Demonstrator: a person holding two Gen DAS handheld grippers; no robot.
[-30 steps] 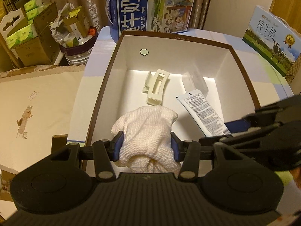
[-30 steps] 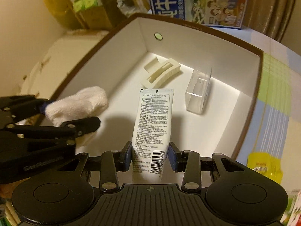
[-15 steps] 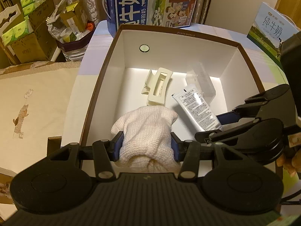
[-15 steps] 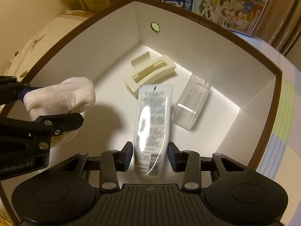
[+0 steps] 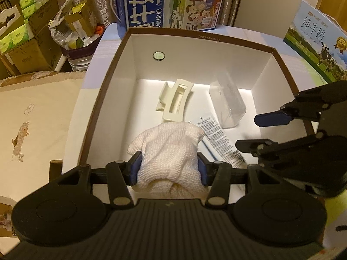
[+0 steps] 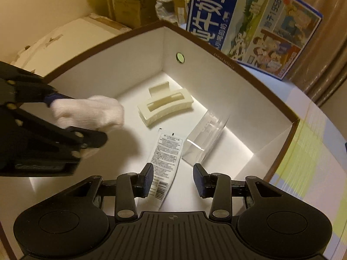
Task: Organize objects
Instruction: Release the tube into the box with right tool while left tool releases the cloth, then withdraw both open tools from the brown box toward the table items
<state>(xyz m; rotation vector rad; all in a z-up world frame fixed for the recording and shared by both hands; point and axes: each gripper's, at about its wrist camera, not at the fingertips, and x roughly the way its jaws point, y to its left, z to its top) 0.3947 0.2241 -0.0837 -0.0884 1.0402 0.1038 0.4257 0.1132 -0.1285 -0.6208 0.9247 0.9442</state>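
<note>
A white box with a brown rim holds a cream hair claw clip, a clear plastic case and a white tube with printed text. My left gripper is shut on a white knitted cloth, held over the box's near left part. My right gripper is open, its jaws apart just above the tube's lower end; the tube lies free on the box floor. In the left wrist view, the right gripper is at right.
A blue milk carton box stands behind the box. A second milk box is at the far right. Cardboard boxes and a full bin stand at the back left. A cream cloth surface lies left.
My right gripper has opened and let go of the tube, which now lies on the box floor. My left gripper still holds the cloth over the box.
</note>
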